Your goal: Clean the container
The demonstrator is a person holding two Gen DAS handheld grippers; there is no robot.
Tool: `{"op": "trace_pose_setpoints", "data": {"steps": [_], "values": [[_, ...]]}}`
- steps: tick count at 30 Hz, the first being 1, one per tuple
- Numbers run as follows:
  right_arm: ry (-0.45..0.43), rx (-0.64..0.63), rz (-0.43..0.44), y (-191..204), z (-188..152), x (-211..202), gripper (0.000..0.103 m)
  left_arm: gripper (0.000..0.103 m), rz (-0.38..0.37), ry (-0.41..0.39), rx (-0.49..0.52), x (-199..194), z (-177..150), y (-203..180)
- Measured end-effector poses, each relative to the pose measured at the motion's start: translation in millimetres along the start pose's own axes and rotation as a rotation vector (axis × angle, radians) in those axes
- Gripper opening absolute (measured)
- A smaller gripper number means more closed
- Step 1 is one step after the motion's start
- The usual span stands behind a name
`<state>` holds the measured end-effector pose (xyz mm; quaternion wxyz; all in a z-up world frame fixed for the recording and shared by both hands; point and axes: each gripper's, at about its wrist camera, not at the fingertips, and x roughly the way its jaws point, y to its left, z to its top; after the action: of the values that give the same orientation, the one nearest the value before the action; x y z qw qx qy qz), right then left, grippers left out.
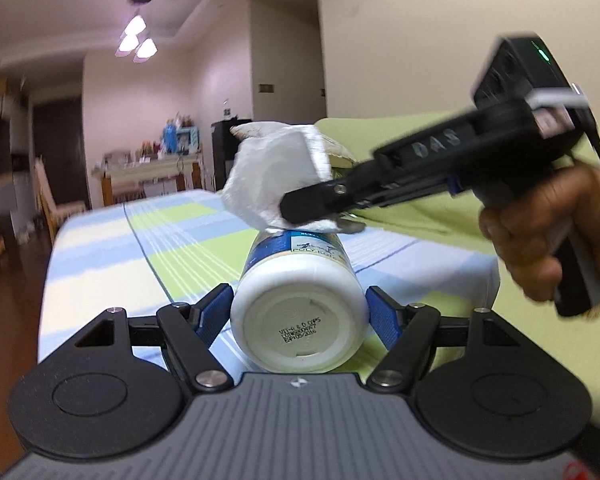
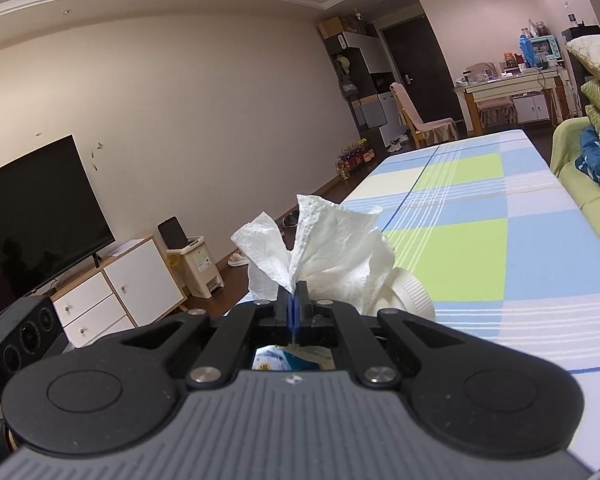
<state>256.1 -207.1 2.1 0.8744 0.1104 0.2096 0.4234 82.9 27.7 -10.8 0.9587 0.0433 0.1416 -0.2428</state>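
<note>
Wiping looks midway: the left gripper (image 1: 300,312) clamps the white bottle (image 1: 300,300) above the checked tablecloth (image 1: 140,248), while the right gripper (image 2: 293,300), pinching a paper towel (image 2: 332,248), rubs its upper side; other sides probably remain.

White, blue-labelled container (image 1: 300,304) lies sideways above the checked cloth, crumpled white paper towel (image 1: 274,176) touching its top.

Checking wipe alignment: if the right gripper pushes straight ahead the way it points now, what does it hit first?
The right gripper is shut on a paper towel. Straight ahead that wad leads, and it looks already at the bottle near its cap, so the bottle comes first. Beyond is the checked tablecloth; depth is unclear.
</note>
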Motion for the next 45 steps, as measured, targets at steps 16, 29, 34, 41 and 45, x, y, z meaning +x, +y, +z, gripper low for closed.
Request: {"op": "trace_pose_setpoints", "data": {"steps": [16,29,34,41,45], "values": [[-0.007,0.055,0.04,-4.2,-5.0,-3.4,0.0,0.072,0.064,-0.02,0.348,-6.9,-8.2,-28.3],[-0.019,0.093,0.021,-14.3,-2.0,4.9,0.0,0.072,0.074,0.011,0.376,2.5,-1.9,-32.6],[0.005,0.07,0.093,4.7,-12.7,-1.3,0.0,0.072,0.078,0.021,0.375,0.9,-7.2,-39.7],[-0.004,0.057,0.063,1.4,-10.1,-8.1,0.0,0.072,0.075,0.032,0.357,4.0,-7.5,-37.3],[-0.021,0.093,0.045,-13.1,-5.7,-8.0,0.0,0.072,0.07,0.034,0.329,3.8,-6.1,-34.5]]}}
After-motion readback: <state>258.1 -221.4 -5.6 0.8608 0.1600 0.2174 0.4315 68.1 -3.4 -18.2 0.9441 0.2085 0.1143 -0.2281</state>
